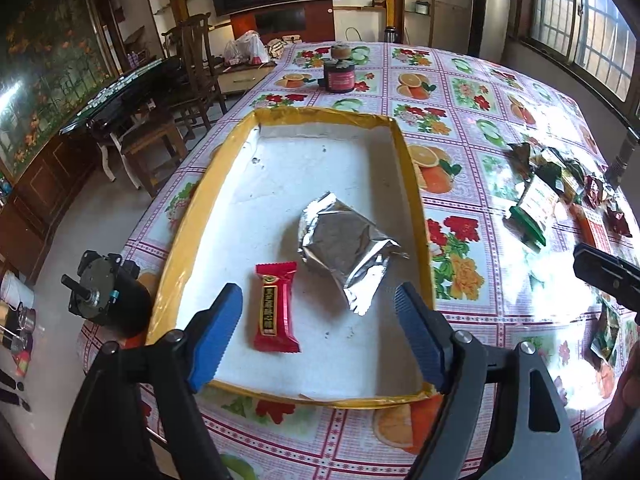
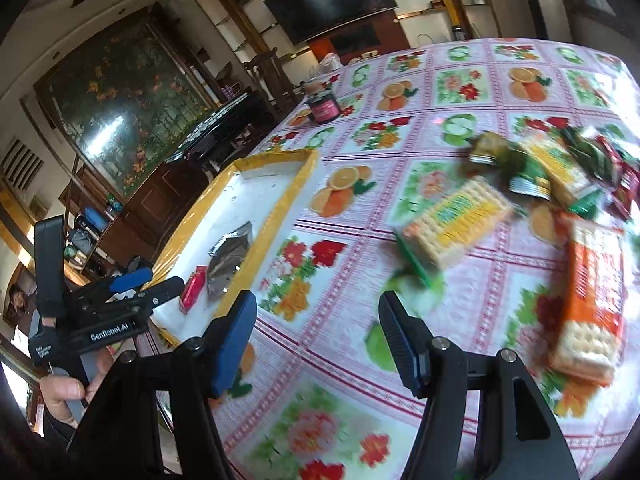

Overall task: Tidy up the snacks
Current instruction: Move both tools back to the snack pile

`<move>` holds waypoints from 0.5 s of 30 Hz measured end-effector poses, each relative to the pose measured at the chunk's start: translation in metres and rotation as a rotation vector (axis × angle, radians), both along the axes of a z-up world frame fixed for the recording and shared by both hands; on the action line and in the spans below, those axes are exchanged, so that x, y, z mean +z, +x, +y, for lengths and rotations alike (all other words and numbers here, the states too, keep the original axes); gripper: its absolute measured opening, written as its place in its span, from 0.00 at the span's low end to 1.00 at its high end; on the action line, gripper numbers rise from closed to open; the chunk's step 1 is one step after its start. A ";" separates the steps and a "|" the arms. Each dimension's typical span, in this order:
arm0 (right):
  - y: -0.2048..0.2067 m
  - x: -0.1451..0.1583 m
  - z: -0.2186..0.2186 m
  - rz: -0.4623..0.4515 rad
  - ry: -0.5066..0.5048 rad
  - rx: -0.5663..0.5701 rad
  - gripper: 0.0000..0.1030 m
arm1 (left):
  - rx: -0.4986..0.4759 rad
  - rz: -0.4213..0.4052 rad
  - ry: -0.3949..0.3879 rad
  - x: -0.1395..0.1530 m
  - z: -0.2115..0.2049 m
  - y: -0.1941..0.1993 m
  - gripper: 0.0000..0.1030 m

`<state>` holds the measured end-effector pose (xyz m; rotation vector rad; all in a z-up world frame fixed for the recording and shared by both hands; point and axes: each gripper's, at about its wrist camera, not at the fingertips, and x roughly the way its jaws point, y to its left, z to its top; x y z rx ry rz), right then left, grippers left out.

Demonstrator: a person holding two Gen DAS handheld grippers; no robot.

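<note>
Progress: I judge the sorting barely begun; two snacks lie in the tray (image 1: 412,184), the rest wait on the tabletop (image 1: 472,92).
Tray: shallow, white inside with a yellow rim, sitting toward the left edge of the tabletop; in the right wrist view it lies at about 10 o'clock from my right tongs.
Snacks placed: a red candy bar (image 1: 277,306) flat near the tray's front, and a crinkled silver foil pouch (image 1: 346,248) at roughly 1 o'clock from it, apart from it.
Snacks left: a loose heap at 1 to 3 o'clock in the right wrist view, including a yellow cracker pack (image 2: 456,222), an orange cracker pack (image 2: 592,304) and small green and red wrappers, blurred.
Left tongs (image 1: 318,336): spread apart over the tray's front, nothing between them.
Right tongs (image 2: 318,340): apart and empty above bare tablecloth, short of the heap.
Next, I'd guess: the yellow cracker pack is nearest.
</note>
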<state>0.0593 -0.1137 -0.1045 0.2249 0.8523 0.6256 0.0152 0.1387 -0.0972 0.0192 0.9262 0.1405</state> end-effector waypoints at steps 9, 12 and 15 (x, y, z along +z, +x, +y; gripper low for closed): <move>-0.020 -0.004 -0.060 0.017 -0.019 -0.125 0.64 | -0.088 0.028 -0.018 -0.006 -0.040 0.001 0.78; -0.031 -0.006 -0.080 0.018 -0.037 -0.174 0.64 | -0.121 0.031 -0.014 -0.006 -0.055 0.000 0.78; -0.040 -0.009 -0.096 0.022 -0.054 -0.210 0.65 | -0.141 0.037 -0.020 -0.008 -0.065 0.000 0.79</move>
